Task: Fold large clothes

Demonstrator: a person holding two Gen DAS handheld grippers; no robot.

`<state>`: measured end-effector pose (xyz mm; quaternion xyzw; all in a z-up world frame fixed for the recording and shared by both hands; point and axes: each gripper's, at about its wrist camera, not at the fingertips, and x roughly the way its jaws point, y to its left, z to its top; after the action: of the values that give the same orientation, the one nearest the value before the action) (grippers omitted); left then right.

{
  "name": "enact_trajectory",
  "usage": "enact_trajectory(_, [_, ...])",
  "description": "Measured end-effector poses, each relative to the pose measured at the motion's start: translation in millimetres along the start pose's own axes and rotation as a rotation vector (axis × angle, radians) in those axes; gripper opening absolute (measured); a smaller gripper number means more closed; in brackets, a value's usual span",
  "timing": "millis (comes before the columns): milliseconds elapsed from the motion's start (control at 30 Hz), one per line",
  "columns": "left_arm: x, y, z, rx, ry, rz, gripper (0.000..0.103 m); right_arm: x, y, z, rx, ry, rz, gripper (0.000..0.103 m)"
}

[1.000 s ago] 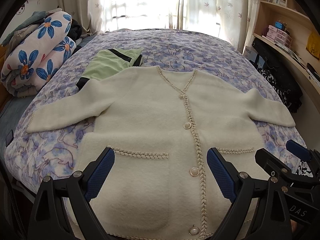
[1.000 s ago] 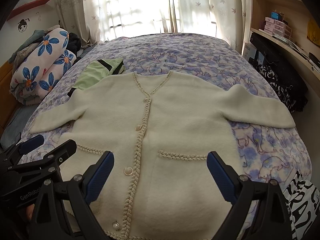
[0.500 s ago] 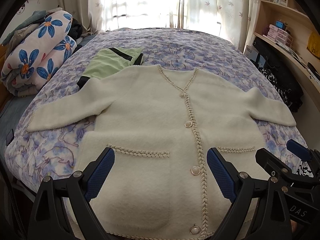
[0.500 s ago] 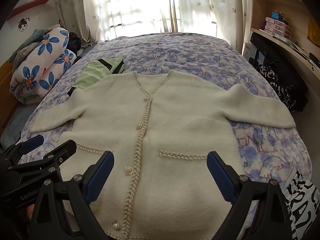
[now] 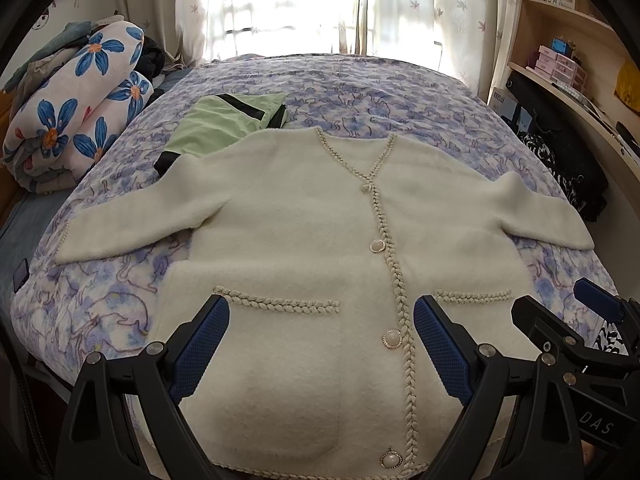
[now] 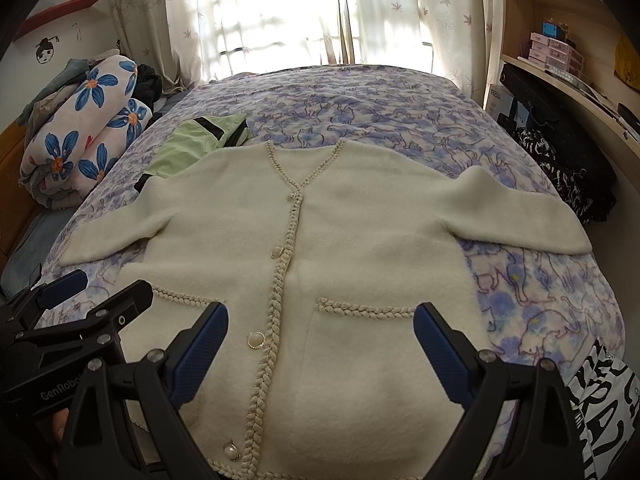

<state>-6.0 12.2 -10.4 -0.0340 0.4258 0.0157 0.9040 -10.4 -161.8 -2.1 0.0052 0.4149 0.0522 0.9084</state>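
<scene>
A fluffy cream cardigan (image 5: 304, 216) (image 6: 360, 224) lies flat and face up on the bed, both sleeves spread out, buttoned, with braided trim and two front pockets. My left gripper (image 5: 320, 344) hovers open above its left pocket near the hem, holding nothing. My right gripper (image 6: 320, 344) hovers open above the right pocket, also empty. Each gripper shows at the edge of the other's view, side by side.
A folded light green garment (image 5: 216, 124) lies beyond the cardigan's left shoulder. Rolled flowered bedding (image 5: 76, 108) is stacked at the left. Shelves and a desk (image 6: 568, 80) with dark bags run along the right. The purple patterned bedspread (image 6: 360, 112) stretches toward the curtained window.
</scene>
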Motion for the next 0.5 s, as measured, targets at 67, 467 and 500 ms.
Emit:
enact_trajectory(67, [0.0,-0.1,-0.1,-0.001,0.001,-0.001,0.093,0.6,0.7,-0.3,-0.001,0.0,-0.003,0.095])
enact_trajectory(467, [0.8,1.3,-4.0,0.002,0.003,0.001,0.093,0.4,-0.7,0.2,0.0,0.002,0.0,0.095])
enact_trajectory(500, [0.8,1.3,-3.9,0.001,0.004,0.001,0.093,0.8,-0.2,0.0,0.0,0.002,-0.001,0.095])
